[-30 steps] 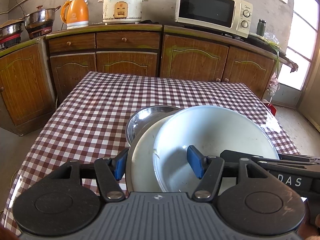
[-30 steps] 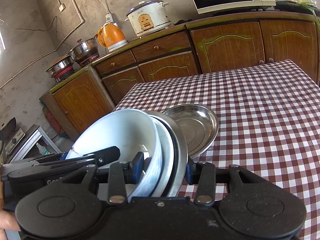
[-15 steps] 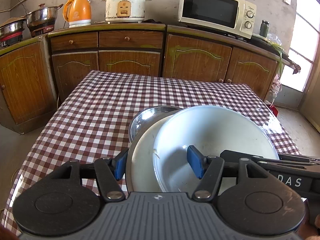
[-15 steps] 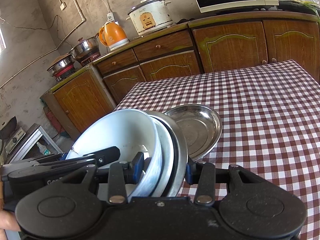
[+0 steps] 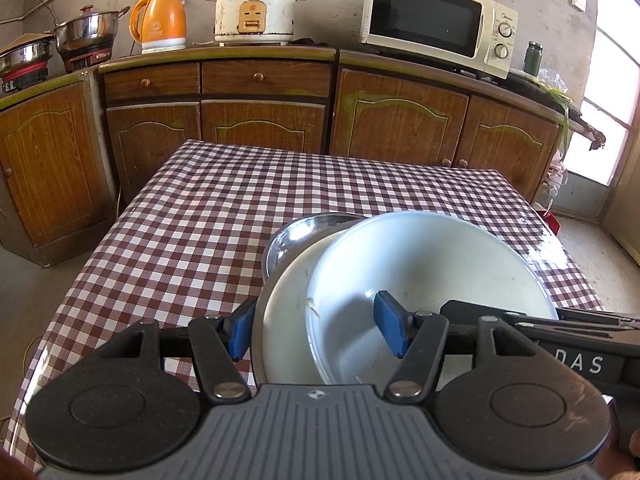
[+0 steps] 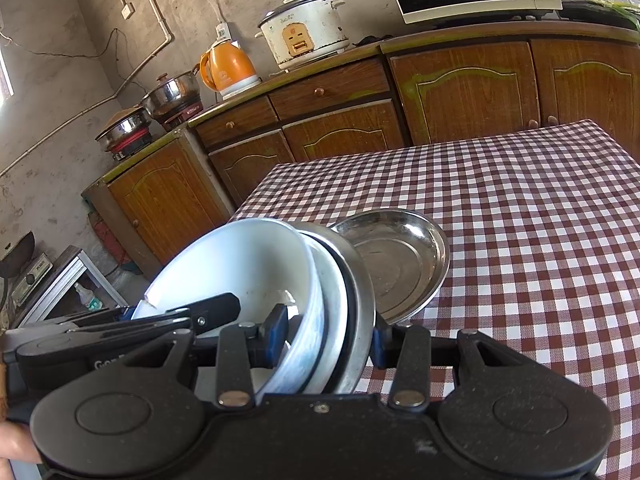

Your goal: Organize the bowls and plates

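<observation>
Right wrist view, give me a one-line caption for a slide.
Right gripper clamps a tilted stack of white bowl and plates beside a steel plate on the checked tablecloth.

Ahead of the gripper, beyond the table's far edge, a run of brown wooden cabinets [image 5: 256, 120] lines the wall. On their top stand an orange electric kettle [image 5: 159, 20], a white rice cooker [image 5: 254, 11] just beside it, and a cream microwave [image 5: 438, 34] further right, with a dark green flask [image 5: 533, 57] near its right end. Far left, two steel pots [image 5: 86, 34] sit on red burners. A maroon-and-white checked cloth [image 5: 248, 216] covers the table. A bright window [image 5: 608, 92] is at right.
</observation>
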`<state>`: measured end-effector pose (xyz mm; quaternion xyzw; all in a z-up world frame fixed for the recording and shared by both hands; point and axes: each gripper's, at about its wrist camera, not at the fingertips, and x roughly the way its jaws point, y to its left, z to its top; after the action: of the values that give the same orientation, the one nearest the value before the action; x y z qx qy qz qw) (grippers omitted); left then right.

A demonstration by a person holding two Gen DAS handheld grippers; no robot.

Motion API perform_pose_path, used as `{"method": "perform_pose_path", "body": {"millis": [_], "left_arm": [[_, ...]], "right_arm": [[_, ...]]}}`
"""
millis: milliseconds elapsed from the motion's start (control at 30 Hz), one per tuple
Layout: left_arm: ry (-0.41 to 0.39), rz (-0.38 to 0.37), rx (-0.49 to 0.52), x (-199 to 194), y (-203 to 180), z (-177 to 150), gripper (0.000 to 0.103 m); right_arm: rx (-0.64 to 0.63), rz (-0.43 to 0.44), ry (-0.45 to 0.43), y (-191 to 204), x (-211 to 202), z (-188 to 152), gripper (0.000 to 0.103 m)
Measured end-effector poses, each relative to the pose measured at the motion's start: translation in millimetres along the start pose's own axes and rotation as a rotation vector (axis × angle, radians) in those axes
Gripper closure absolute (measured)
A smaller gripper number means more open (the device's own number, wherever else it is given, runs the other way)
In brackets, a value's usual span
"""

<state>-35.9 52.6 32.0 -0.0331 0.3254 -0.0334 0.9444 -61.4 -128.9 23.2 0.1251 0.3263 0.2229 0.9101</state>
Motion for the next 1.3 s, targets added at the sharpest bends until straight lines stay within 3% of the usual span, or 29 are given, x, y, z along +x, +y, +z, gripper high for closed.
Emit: {"method": "perform_pose_path", "body": {"millis": [1300], "left_arm": [[-0.010, 0.003, 0.005, 5, 6, 10, 0.039]], "right_arm": [[-0.001, 0.001, -0.006, 4, 7, 8, 0.053]]}}
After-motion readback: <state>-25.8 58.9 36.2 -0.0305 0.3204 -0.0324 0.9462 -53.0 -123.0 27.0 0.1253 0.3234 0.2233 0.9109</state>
